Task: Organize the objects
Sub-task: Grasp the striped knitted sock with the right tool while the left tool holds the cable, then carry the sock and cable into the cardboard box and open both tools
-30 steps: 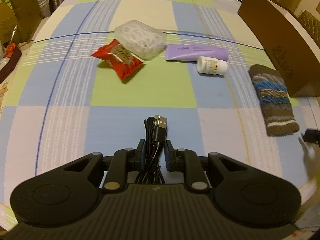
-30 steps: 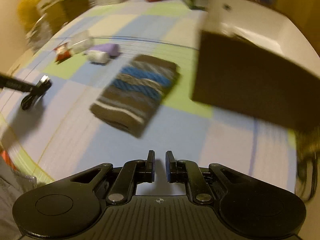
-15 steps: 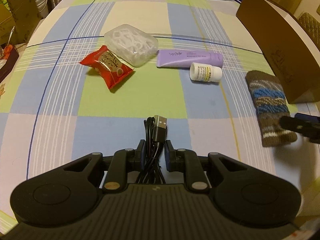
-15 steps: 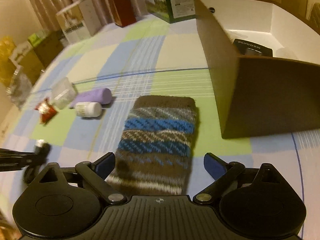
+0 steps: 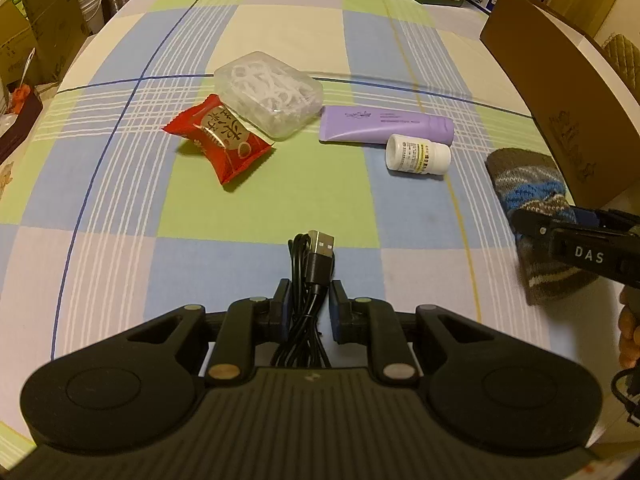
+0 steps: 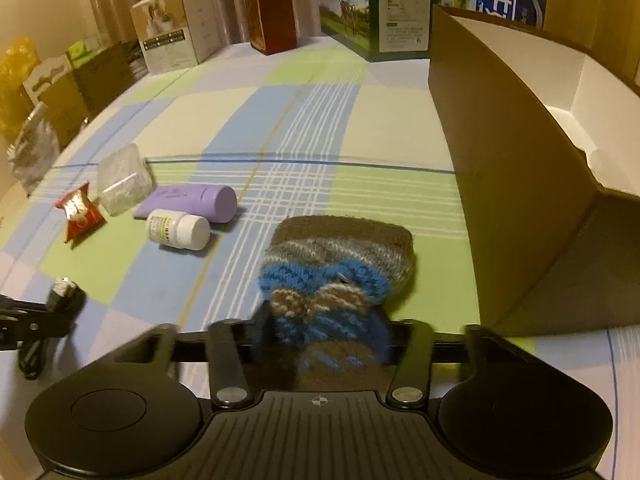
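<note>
Beside the brown box (image 6: 520,184), the striped knit pouch (image 6: 340,256) bunches.

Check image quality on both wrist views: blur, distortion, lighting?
Left wrist: sharp, warm dim light, heavy fisheye bending the checked cloth; soft shadow beside the red snack packet. Right wrist: background sharp, but the knitted pouch smears with motion blur where the right gripper is closing on it.
</note>
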The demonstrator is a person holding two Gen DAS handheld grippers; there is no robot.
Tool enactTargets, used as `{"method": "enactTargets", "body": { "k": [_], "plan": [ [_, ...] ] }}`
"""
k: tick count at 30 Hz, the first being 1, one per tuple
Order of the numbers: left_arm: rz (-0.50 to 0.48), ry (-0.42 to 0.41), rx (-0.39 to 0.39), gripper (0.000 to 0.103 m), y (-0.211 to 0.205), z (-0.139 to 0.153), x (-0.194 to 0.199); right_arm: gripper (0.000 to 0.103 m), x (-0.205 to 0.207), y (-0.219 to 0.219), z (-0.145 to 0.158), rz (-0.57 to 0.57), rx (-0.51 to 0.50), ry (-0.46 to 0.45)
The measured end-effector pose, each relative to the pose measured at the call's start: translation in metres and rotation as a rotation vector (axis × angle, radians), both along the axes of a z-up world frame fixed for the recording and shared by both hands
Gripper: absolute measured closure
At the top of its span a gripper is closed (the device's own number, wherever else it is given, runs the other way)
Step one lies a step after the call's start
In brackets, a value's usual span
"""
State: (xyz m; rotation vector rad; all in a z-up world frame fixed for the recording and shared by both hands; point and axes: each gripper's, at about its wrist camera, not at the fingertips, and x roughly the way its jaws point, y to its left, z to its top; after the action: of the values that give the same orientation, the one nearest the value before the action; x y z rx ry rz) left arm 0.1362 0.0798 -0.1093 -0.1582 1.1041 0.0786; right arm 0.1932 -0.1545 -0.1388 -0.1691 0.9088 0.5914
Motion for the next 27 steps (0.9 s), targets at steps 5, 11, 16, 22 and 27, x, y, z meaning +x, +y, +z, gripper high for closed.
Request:
{"method": "enactTargets", "body": {
  "k": [5, 11, 16, 22, 27],
  "plan": [
    [-0.01, 0.001, -0.006, 0.088, -0.002, 0.0, 0.0, 0.074, -0.004, -0.009, 0.005, 0.012, 0.037, 0.044],
    [-0.02, 0.012, -0.015, 0.088, -0.005, 0.001, -0.004, 0.075, -0.017, -0.025, 0.019, 0.039, 0.093, 0.058],
    [-0.035, -0.002, -0.026, 0.088, -0.01, 0.01, -0.006, 0.075, -0.026, -0.035, 0.036, 0.056, 0.14, 0.063],
    [-0.056, -0.039, -0.043, 0.088, -0.019, 0.027, -0.006, 0.075, -0.032, -0.04, 0.056, 0.081, 0.189, 0.047],
    [-0.087, -0.108, -0.059, 0.089, -0.031, 0.048, -0.003, 0.075, -0.031, -0.041, 0.071, 0.084, 0.223, 0.013]
  ]
}}
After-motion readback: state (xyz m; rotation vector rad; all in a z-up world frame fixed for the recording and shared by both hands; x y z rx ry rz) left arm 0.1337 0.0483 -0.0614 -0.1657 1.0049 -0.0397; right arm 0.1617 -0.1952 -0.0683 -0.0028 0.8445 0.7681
